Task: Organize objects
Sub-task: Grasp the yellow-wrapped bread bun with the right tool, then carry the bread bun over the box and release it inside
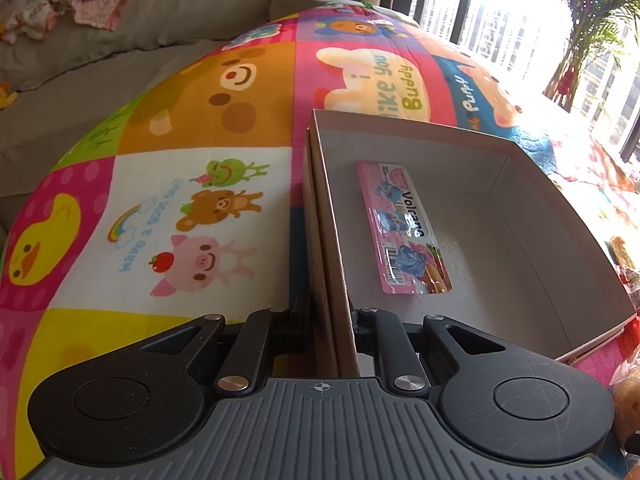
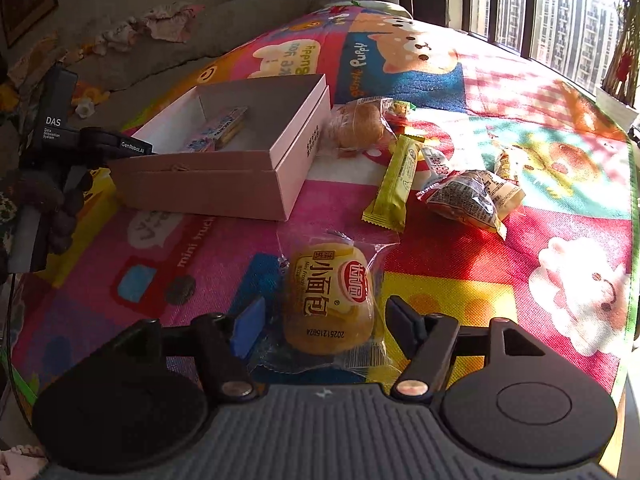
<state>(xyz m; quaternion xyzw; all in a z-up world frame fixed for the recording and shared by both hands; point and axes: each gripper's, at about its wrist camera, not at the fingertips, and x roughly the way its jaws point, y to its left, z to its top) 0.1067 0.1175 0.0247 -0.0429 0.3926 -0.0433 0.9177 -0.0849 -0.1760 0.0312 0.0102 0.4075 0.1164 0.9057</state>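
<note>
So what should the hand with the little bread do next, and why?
Probably close the right gripper on the yellow bread packet. The packet lies between its open fingers on the mat, not yet squeezed. The left gripper already pinches the wall of the box, which has only one pink packet inside, so there is room for the bread.

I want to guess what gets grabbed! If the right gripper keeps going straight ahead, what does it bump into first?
Probably the yellow bread packet. It already lies between the open right gripper fingers, on the mat.
</note>
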